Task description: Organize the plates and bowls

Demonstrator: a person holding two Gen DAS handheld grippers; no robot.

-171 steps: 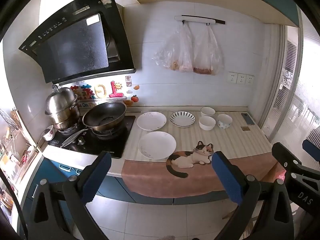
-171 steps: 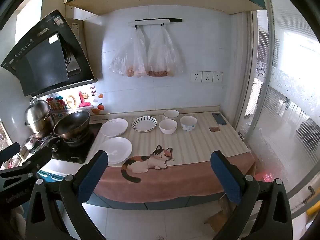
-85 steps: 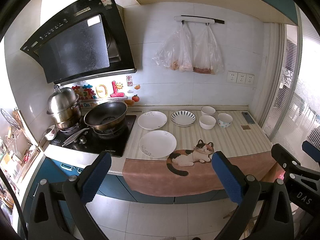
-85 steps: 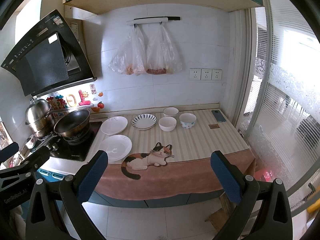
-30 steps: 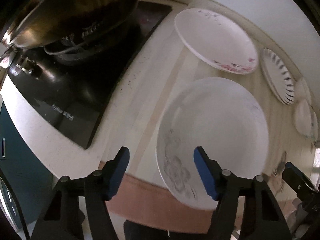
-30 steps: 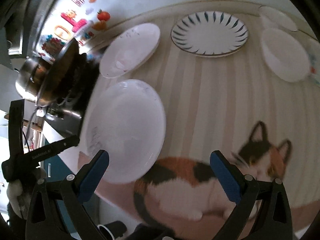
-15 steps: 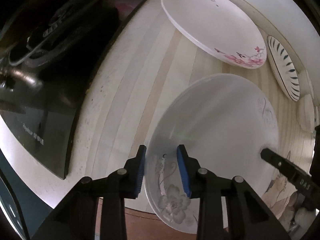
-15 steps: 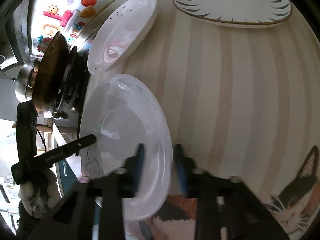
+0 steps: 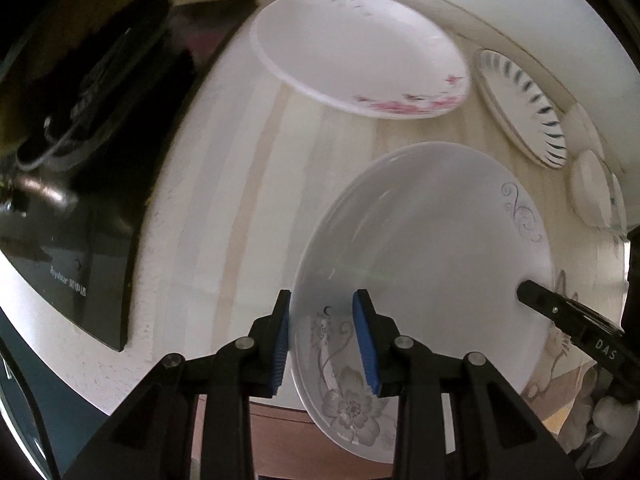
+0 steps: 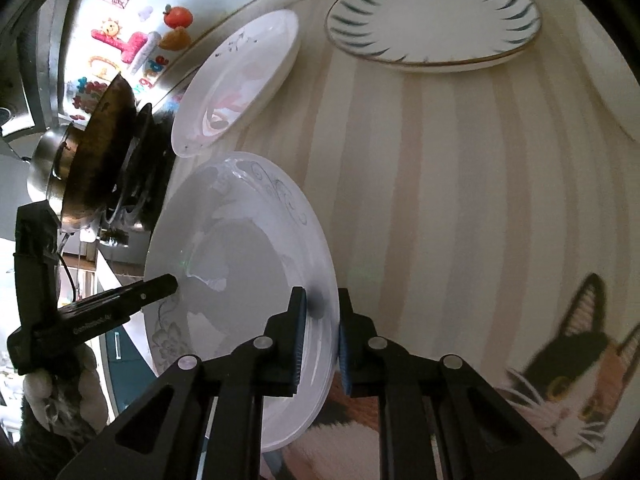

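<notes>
A large white plate (image 9: pixel 420 248) with a grey flower print sits near the counter's front edge and looks slightly tilted. My left gripper (image 9: pixel 322 340) is shut on its left rim, one blue pad inside the plate and one outside. My right gripper (image 10: pixel 321 340) holds the opposite rim (image 10: pixel 320 272) between its pads, its jaws still closing. Each view shows the other gripper across the plate: the right gripper (image 9: pixel 560 312) and the left gripper (image 10: pixel 120 300). A pink-flowered plate (image 9: pixel 360 52) and a blue-striped plate (image 10: pixel 432 20) lie behind.
A black cooktop (image 9: pixel 80 240) with a dark wok (image 10: pixel 100 148) stands just left of the plate. White bowls (image 9: pixel 592 192) sit at the far right. A cat-print mat (image 10: pixel 560 380) covers the front edge of the striped counter (image 10: pixel 460 180).
Both grippers have come down from wide open onto opposite rims of the grey-flowered plate and closed on them. The left gripper has risen a little with the rim.
</notes>
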